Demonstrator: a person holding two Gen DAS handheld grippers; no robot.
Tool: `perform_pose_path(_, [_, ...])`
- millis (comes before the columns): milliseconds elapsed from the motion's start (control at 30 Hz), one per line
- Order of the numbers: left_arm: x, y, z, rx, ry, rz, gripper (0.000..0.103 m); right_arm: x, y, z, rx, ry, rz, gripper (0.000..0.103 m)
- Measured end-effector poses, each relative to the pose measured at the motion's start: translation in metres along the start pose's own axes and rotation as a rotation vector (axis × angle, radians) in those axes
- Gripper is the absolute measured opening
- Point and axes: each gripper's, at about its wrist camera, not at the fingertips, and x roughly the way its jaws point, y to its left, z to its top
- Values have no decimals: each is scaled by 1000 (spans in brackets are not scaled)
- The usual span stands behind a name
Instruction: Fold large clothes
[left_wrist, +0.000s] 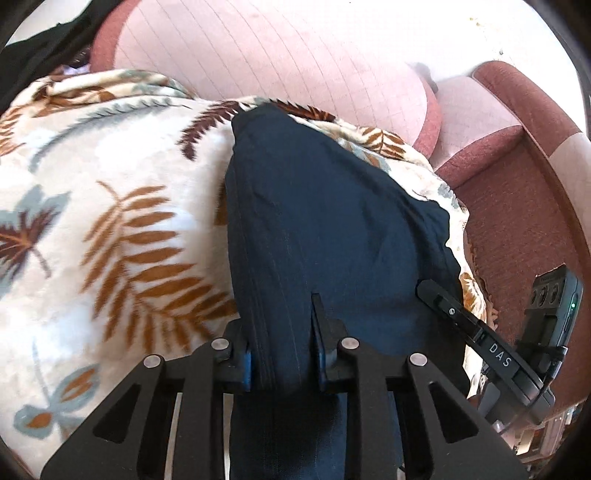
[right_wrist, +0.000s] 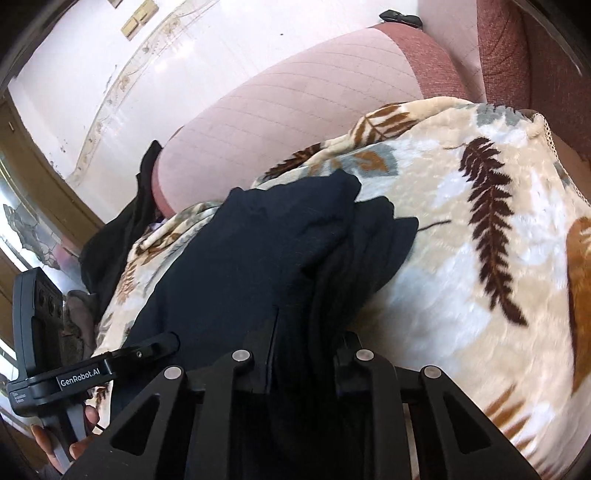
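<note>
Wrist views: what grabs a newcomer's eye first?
The dark navy garment runs up the middle of both views, bunched between the fingers of the left gripper and right gripper. Under it lies a cream leaf-print blanket, on a pink and rust sofa.

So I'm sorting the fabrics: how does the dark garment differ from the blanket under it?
The dark garment is plain navy and thin; the blanket is cream with a leaf print and plush. The garment is bunched and narrow; the blanket spreads wide beneath it. Both are soft cloth on the sofa.
</note>
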Motion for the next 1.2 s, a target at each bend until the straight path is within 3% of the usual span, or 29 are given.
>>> perform_pose_path(200, [-45,34,-22,0,-40,49,21,-11,44,-27,-8,5,60,21])
perform_pose_path(400, [-98,80,-56,-30,-56,96,22,-20,92,-69,10,34,179,21])
perform_pose_path(533, [-107,122,-96,-98,-4,112,29,-12,97,-118,110,102,270,21])
perform_pose_path(633, [-89,149,-118,-123,92,167,45,5,94,-152,141,173,195,30])
perform_pose_path(667, [-91,153,-122,-131,87,154,46,6,91,-159,154,181,183,31])
perform_pose_path(800, [-114,153,-125,-99,41,161,46,-23,88,-154,198,136,150,35])
perform_pose_path(900, [-135,150,-121,-70,-41,183,46,-55,90,-137,201,25,105,35])
perform_pose_path(967, [-143,149,-114,-68,-75,184,47,-65,94,-128,213,-24,132,44])
perform_pose_path(1033, [-142,151,-108,-65,-81,183,48,-53,106,-114,201,-4,136,58])
perform_pose_path(1167, [-126,152,-95,-77,-49,189,49,3,124,-103,154,112,9,58])
perform_pose_path(1200, [-124,153,-92,-80,-46,189,48,14,124,-101,157,138,-12,47])
